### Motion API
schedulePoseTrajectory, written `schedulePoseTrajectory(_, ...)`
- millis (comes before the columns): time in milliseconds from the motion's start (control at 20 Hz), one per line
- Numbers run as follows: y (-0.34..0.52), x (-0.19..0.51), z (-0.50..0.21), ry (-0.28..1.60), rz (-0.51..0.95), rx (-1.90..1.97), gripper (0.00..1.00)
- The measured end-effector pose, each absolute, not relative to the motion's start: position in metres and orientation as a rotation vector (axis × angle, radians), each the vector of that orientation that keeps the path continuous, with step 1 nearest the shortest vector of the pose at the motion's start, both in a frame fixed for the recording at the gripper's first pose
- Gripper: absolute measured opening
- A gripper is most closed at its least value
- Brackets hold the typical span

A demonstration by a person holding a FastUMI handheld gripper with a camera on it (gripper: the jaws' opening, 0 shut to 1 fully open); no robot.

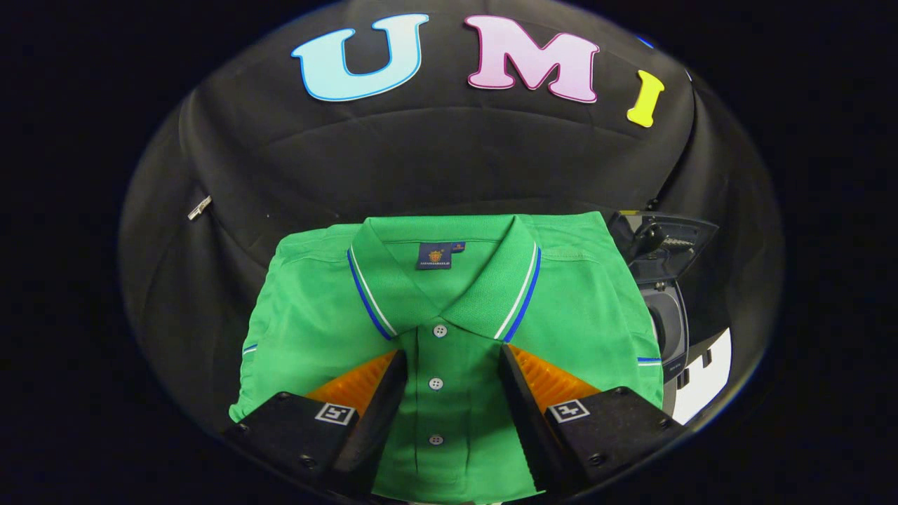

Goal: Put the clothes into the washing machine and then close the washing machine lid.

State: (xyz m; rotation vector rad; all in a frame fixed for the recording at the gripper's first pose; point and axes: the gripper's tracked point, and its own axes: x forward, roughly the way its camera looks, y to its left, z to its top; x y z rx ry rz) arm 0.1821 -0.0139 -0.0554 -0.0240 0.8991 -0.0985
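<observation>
One green polo shirt (449,308) folded flat — gripper (452,354) fingers spread open above placket; washing machine (666,308) beside shirt

Shirt (449,308): lies flat and folded on the cloth-covered bench (210,280), collar on the far side, button placket running toward the gripper.
Gripper (452,358): over the shirt's near half, fingers spread apart, one on each side of the placket, tips just below the collar points.
Buttons: between the two fingers, in a line.
Washing machine (666,308): right of the shirt, just beside its right edge, lid raised at the far end.
Booth wall: behind the shirt and the machine.
</observation>
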Motion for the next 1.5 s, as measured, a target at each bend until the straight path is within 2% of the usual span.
schedulePoseTrajectory(50, -0.016, 0.184, -0.054, 0.881, -0.101, -0.031, 0.85)
schedulePoseTrajectory(200, -0.015, 0.186, -0.054, 0.832, -0.069, 0.01, 0.31)
schedulePoseTrajectory(350, -0.017, 0.189, -0.051, 0.845, -0.064, -0.034, 0.3)
schedulePoseTrajectory(400, -0.017, 0.188, -0.05, 0.839, -0.063, -0.057, 0.13)
schedulePoseTrajectory(650, -0.015, 0.189, -0.05, 0.797, -0.096, -0.041, 0.13)
schedulePoseTrajectory(700, -0.014, 0.187, -0.046, 0.781, -0.095, -0.048, 0.09)
schedulePoseTrajectory(850, -0.012, 0.184, -0.042, 0.767, -0.111, -0.057, 0.08)
schedulePoseTrajectory(1500, -0.011, 0.177, 0.031, 0.521, -0.135, -0.132, 0.08)
